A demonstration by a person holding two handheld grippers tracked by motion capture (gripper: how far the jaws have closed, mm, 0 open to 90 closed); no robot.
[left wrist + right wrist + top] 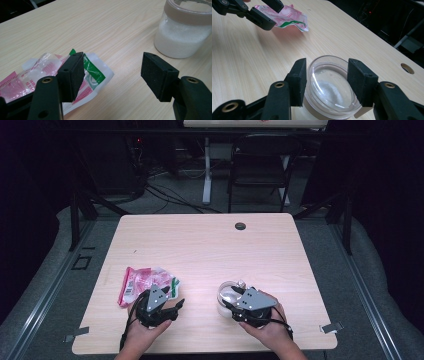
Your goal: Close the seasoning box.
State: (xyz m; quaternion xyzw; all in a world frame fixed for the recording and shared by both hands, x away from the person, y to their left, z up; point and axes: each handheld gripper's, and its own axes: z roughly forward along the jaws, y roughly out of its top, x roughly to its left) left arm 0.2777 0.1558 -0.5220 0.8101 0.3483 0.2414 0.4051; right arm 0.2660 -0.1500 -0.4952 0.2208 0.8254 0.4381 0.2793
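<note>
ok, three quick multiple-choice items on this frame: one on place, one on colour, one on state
1. In the high view, where does the packet lie relative to the jar?
A. to its left
B. to its right
C. on top of it

2. What colour is the jar's filling?
A. red
B. white
C. green

3. How do the left gripper jaws stand?
A. shut on the packet
B. open, nothing between them
C. shut on the jar

Key:
1 A, the packet sits left of the jar on the table.
2 B, white granules show through the jar's wall.
3 B, bare table shows between the two jaws.
</note>
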